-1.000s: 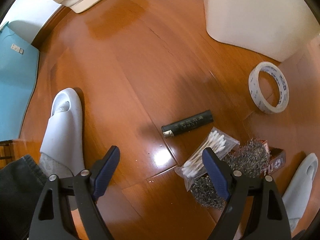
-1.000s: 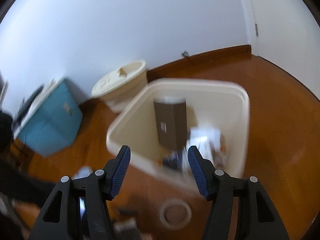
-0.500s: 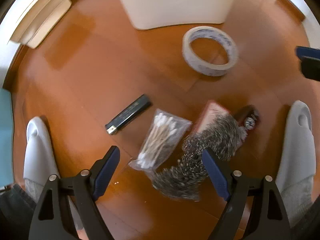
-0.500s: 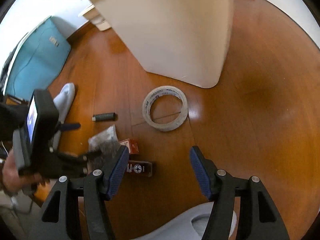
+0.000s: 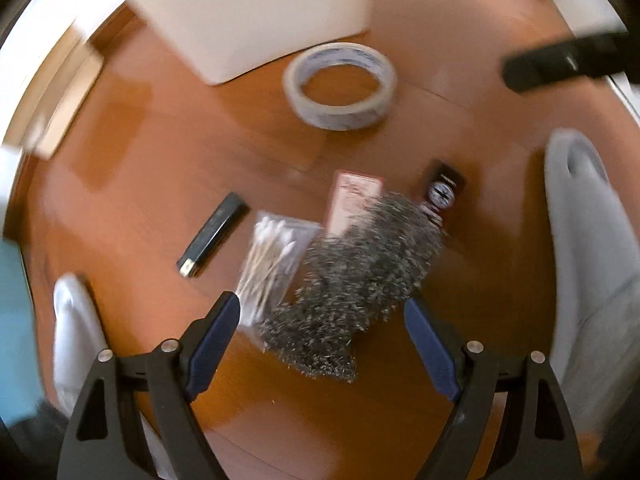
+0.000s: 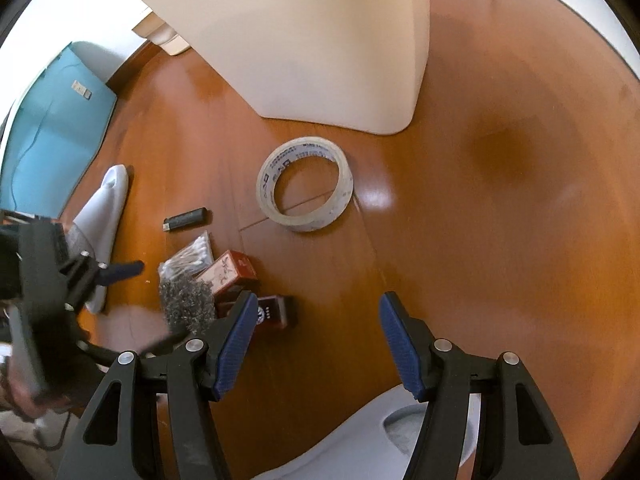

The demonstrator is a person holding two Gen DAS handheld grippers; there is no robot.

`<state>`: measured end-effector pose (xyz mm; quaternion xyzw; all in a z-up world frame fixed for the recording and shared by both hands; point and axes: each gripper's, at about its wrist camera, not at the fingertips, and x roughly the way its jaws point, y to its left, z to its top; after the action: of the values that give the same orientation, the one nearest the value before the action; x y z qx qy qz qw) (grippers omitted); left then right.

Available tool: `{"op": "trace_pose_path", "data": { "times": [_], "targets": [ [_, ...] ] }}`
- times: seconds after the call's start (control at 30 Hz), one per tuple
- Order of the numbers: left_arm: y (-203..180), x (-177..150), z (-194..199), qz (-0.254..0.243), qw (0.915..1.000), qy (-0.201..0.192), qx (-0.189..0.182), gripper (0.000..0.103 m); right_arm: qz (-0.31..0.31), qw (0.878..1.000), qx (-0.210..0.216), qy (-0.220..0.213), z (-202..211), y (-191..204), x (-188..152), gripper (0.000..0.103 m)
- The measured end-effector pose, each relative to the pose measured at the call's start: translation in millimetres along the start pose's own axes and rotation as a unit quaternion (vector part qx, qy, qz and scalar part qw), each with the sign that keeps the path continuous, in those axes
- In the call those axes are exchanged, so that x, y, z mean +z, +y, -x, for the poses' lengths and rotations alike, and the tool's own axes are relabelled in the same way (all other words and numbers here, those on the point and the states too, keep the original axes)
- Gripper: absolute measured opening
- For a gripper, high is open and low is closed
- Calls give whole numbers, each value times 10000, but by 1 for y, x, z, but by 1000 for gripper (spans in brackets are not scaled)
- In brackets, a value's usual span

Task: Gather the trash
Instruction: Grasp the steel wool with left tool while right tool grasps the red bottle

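Left tongs (image 5: 322,340) wide, empty, above the steel wool (image 5: 352,280). Right tongs (image 6: 316,344) wide, empty. Cotton swabs bag (image 5: 272,260), black tube (image 5: 212,236), boxes (image 5: 352,200) touch or flank the wool; tape roll (image 5: 340,86) beyond, near bin (image 6: 320,40).

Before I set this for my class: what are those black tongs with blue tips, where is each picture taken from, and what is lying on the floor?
No robot here: a person holds a two-finger gripper in each hand, each carrying a wide-angle camera looking along its fingers. One picture is from the left gripper, the other from the right gripper. Both are open and hold nothing. On the wooden floor lie a roll of tape, a small dark stick, a bag of cotton swabs, a grey wiry scrubber lying partly over a reddish box, and a dark box. Behind the tape stands a cream bin. The white shapes are the person's slippers.
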<state>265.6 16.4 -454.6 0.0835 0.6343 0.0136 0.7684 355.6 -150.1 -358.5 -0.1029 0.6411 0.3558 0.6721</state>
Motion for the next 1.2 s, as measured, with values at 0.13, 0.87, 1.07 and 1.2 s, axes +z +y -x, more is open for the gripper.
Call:
{"op": "trace_pose_path", "data": {
  "times": [0.13,0.87,1.07,1.2],
  "targets": [
    [-25,2,-11,-728,9970,-124,227,84,-240,9996,21,141,-9,-4,-6,66],
    [-33,-19,21,495,9985,-49,227,24,-3670,9178,1158,979,-87,-30,-26,66],
    [-25,-23,15,568,9980,55,259,24,-3175,9389,515,1225,-102,3,-15,57],
    [-15,-24,22,592,9979,9,276,24,-3040,9432,308,1300,-111,16,-4,53]
  ]
}}
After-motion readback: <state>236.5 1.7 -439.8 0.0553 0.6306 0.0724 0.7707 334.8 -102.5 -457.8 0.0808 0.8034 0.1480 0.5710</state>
